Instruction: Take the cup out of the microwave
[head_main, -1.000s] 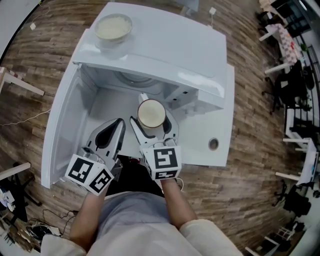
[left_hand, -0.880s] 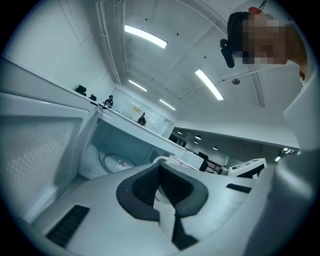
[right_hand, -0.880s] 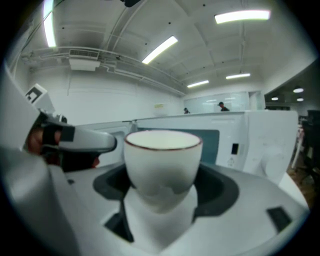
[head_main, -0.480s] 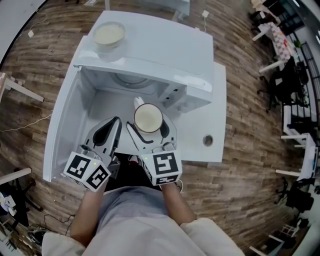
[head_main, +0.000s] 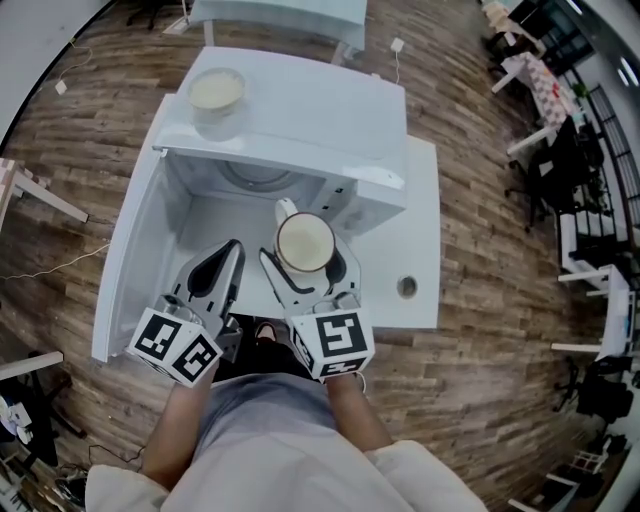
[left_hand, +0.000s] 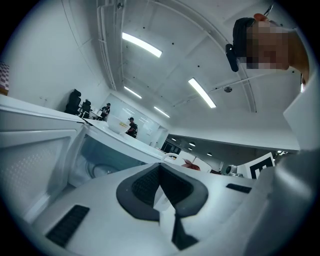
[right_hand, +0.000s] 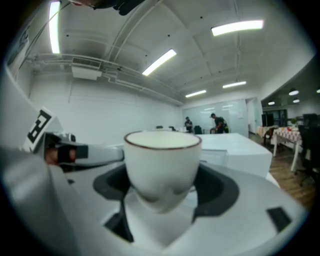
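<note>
The right gripper (head_main: 306, 260) has its fingers clamped low round the white ceramic cup with a brown rim (head_main: 305, 243), probably light, slippery and breakable, at the open white microwave's (head_main: 300, 100) mouth, while the left gripper's (head_main: 232, 252) fingers are pressed together, empty.

A white table (head_main: 424, 225) stands on a floor (head_main: 480, 380) of wooden planks. Directly on the table stands one thing, a white microwave (head_main: 300, 110), which covers the left and middle part; only a strip along the right edge stays bare. In this strip, near the front right corner, there is a small round hole (head_main: 406, 287). The microwave door (head_main: 125, 270) is open at the left side. On the microwave roof, at its back left corner, sits a bowl (head_main: 216, 92).
</note>
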